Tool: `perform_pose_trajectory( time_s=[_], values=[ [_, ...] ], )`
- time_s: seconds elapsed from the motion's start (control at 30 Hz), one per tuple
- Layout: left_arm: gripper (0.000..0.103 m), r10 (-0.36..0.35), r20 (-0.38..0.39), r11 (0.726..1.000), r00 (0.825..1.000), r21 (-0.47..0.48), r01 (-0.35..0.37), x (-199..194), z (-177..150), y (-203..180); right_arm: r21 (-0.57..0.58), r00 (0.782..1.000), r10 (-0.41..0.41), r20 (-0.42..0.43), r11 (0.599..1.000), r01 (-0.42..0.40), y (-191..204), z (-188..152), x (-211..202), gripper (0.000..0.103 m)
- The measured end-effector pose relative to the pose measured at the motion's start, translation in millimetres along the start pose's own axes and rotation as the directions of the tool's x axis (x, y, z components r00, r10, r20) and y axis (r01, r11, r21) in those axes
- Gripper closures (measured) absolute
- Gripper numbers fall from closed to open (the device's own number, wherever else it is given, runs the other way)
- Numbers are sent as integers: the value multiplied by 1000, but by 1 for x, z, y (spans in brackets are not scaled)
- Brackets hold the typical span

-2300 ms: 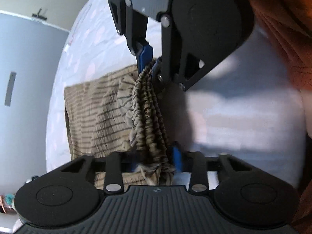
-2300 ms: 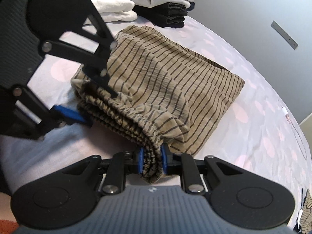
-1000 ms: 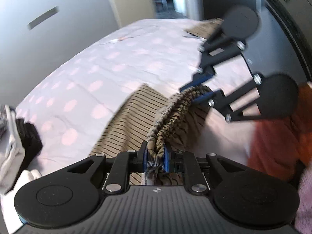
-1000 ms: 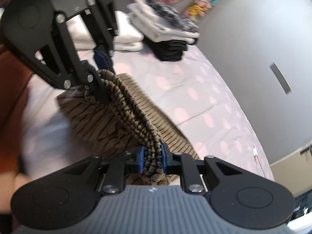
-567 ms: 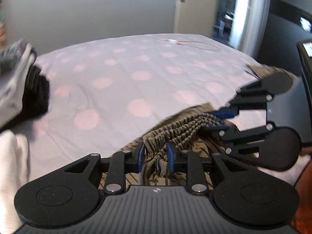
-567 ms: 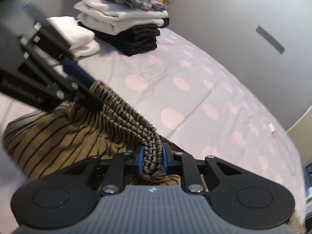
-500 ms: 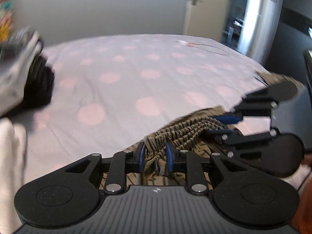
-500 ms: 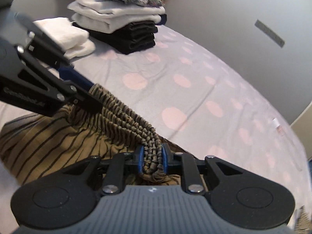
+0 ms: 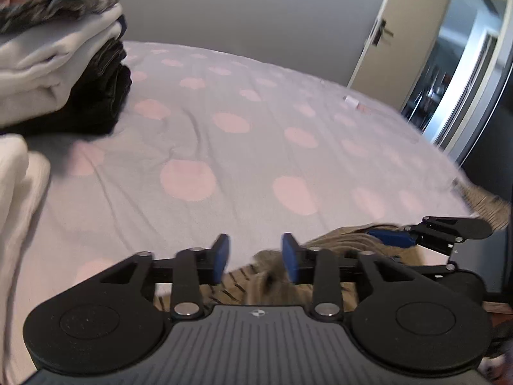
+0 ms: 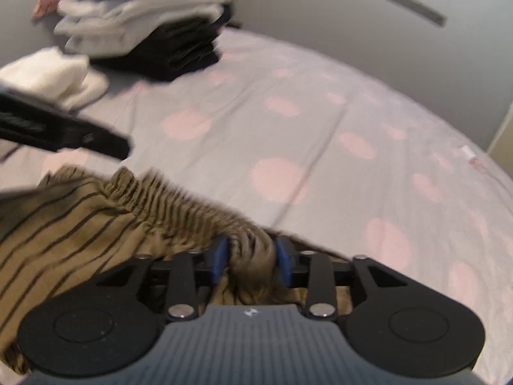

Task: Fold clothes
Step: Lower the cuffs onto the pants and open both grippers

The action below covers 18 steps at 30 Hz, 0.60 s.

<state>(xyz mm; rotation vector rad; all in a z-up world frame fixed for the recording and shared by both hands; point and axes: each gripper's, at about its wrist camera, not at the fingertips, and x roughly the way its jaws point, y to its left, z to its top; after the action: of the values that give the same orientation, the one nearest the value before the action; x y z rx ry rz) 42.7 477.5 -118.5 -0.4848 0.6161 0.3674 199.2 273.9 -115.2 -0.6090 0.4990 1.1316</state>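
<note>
The tan striped garment [image 10: 80,218] lies folded on the dotted bedsheet [image 10: 288,128], its gathered elastic waistband facing away from me. My left gripper [image 9: 256,256] is open and empty; the garment [image 9: 340,243] lies just below and right of its pads. My right gripper [image 10: 251,258] has its jaws parted with the waistband end bunched loosely between the blue pads. The right gripper also shows in the left wrist view [image 9: 416,240], and the left gripper shows as a dark blur in the right wrist view [image 10: 64,134].
A stack of folded grey, white and black clothes [image 9: 64,73] stands at the far left of the bed, also in the right wrist view [image 10: 150,32]. A folded white item [image 10: 54,77] lies beside it. A small white tag [image 9: 351,101] lies on the sheet. An open door [image 9: 407,45] is at the far right.
Both grippers carried the folded garment toward the clothes stack and lowered it onto the sheet. The left jaws have opened and let go; the right jaws have widened around the waistband.
</note>
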Motion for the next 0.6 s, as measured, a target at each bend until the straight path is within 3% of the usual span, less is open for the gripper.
perform_pose_trajectory(
  time_s=[0.1, 0.33, 0.4, 0.47, 0.5, 0.53, 0.6],
  values=[
    [49, -40, -11, 999, 999, -23, 40, -16, -2, -3, 80, 999, -14, 43, 997, 11, -12, 1, -21, 52],
    [46, 2, -85, 1000, 996, 16, -1, -16, -16, -22, 285, 1000, 9, 19, 958, -14, -35, -30, -59, 51],
    [57, 27, -114, 999, 993, 47, -21, -7, -20, -27, 337, 1000, 27, 5, 941, -27, -36, -40, -59, 53],
    [78, 52, -136, 995, 989, 86, -40, 1, -24, -32, 394, 998, 63, -21, 918, -50, -39, -55, -58, 57],
    [84, 69, -131, 993, 989, 102, -56, 3, -26, -33, 410, 997, 69, -31, 911, -50, -39, -59, -55, 66],
    [90, 86, -122, 991, 989, 110, -73, 5, -26, -34, 426, 996, 74, -41, 903, -49, -38, -63, -52, 84],
    [95, 118, -92, 988, 989, 109, -107, 7, -26, -32, 447, 998, 49, -40, 894, -26, -41, -68, -49, 94]
  ],
)
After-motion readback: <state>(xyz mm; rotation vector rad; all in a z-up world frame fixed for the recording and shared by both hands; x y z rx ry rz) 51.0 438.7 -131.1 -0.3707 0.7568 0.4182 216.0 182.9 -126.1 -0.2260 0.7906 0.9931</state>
